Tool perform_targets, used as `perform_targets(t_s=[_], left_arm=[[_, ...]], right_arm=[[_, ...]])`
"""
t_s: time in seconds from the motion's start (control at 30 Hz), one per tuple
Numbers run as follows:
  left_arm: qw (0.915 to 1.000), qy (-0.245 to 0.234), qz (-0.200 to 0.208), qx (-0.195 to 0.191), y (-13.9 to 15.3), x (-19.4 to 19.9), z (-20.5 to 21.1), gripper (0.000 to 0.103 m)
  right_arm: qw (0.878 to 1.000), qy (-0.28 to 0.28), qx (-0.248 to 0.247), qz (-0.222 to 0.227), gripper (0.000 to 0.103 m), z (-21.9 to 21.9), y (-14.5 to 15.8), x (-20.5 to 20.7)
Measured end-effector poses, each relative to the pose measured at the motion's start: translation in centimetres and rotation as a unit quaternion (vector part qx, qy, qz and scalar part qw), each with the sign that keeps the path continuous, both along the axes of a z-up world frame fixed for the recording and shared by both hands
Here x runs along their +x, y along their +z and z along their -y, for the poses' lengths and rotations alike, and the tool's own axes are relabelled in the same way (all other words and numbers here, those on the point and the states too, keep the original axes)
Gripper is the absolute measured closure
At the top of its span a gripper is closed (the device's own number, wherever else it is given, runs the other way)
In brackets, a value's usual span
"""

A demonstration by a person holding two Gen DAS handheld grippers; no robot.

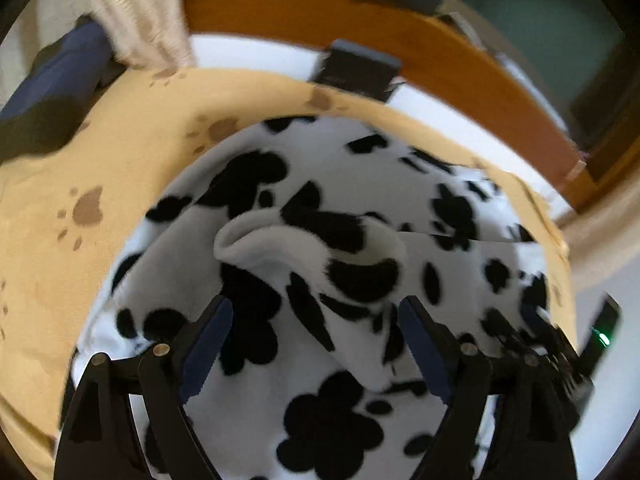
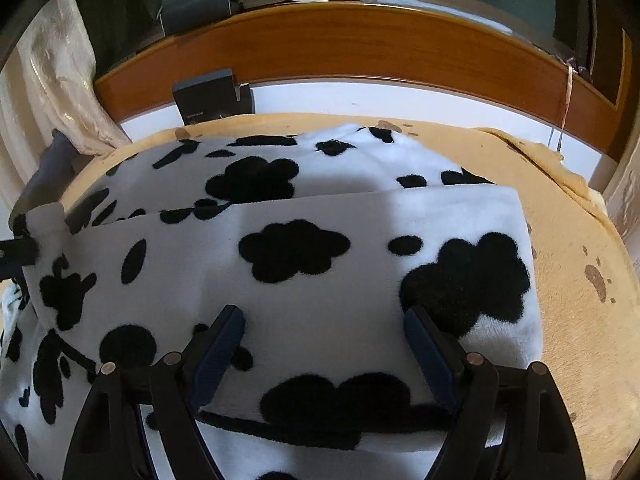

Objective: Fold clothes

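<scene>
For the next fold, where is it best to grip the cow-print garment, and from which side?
Probably the raised curled flap of the cow-print garment, approached from the near side by the open left gripper. It stands up off the flat fleece, so fingers can close around it.

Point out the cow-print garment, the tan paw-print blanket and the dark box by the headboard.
cow-print garment (image 2: 320, 280): right wrist view, on the folded top layer.
tan paw-print blanket (image 1: 120, 152): left wrist view, on bare fabric left of the garment.
dark box (image 2: 208, 98): right wrist view, on its front face.
</scene>
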State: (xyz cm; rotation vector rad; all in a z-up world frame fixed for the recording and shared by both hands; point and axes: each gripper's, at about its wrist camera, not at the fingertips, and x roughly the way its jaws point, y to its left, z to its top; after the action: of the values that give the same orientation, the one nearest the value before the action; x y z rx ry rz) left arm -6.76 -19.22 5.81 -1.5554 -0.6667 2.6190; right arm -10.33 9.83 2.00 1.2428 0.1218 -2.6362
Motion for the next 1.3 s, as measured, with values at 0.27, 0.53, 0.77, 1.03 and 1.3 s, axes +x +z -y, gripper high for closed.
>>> perform_targets(t_s=[0.27, 0.53, 0.77, 1.03, 1.3], left_arm=[[0.9983, 0.033, 0.016, -0.046, -1.9, 2.4, 1.3, 0.064], [0.9989, 0.038, 0.012, -0.025, -0.9, 6.9, 4.2, 0.056], [0.9954, 0.040, -0.075, 0.043, 2.7, 5.0, 4.7, 0.022], [0.9963, 0.041, -0.010, 0.075, -0.2, -2.0, 4.8, 0.021], [0.9995, 0.013, 0.001, 0.028, -1.7, -2.6, 3.9, 0.044]], right_arm=[[1.000, 0.010, -0.020, 0.002, 0.016, -0.4, 0.1, 0.1], [1.000, 0.014, -0.017, 0.003, 0.015, -0.2, 0.0, 0.0], [1.000, 0.014, -0.022, 0.003, 0.015, -0.3, 0.0, 0.0], [1.000, 0.015, -0.022, 0.005, 0.015, -0.3, 0.0, 0.0], [0.999, 0.018, -0.025, 0.006, 0.013, -0.3, 0.0, -0.2]])
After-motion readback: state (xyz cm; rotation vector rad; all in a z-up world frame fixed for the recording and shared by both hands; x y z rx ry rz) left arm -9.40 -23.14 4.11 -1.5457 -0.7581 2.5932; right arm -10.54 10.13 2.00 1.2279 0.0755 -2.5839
